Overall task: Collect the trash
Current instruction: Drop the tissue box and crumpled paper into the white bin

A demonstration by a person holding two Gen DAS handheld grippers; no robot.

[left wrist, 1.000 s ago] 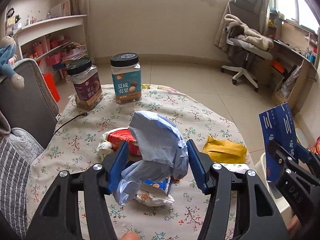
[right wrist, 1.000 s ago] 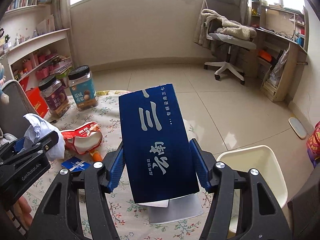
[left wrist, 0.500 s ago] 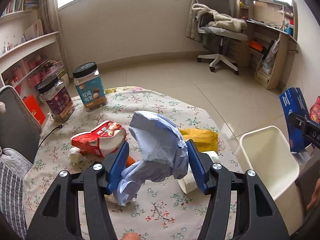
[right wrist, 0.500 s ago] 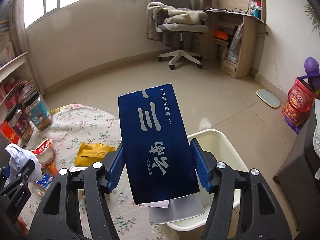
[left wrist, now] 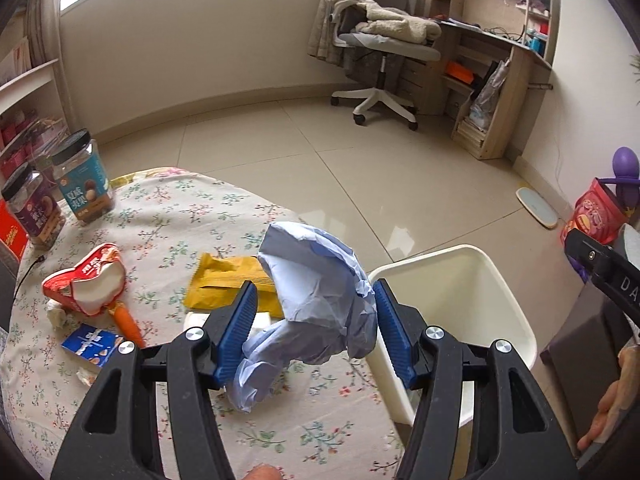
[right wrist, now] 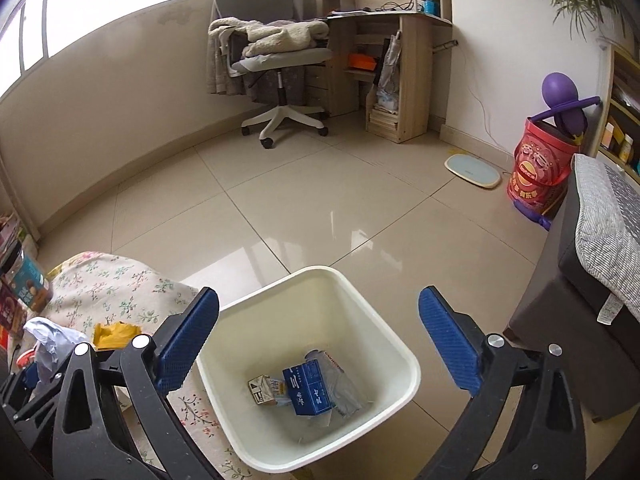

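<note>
While both hands work over the cluttered counter (left wrist: pixel 168 216), the two jars (left wrist: pixel 82 176) stand together at its far left corner, out of the way, likely keepers and not rubbish. Nearer, along the left edge, lie a torn red snack wrapper (left wrist: pixel 90 280), an orange stick (left wrist: pixel 127 322) poking from under it, and a small blue packet (left wrist: pixel 94 342). Toward the right edge rests a yellow pouch (left wrist: pixel 224 284), flat on the floral cloth.

Next comes the left gripper (left wrist: pixel 314 334), its jaws closed on a crumpled blue paper wad (left wrist: pixel 320 300), carried above the counter's right edge and pointed toward the bin, presumably for dropping there.

Just past that edge, on the floor, sits the white trash bin (right wrist: pixel 404 364), kept tight against the counter so trash has little way to travel. A dark blue box (right wrist: pixel 308 390) and a smaller carton (right wrist: pixel 266 390) lie on its bottom.

Farthest right, the right gripper (right wrist: pixel 320 340) hangs directly above the bin, jaws spread wide with nothing between them.
</note>
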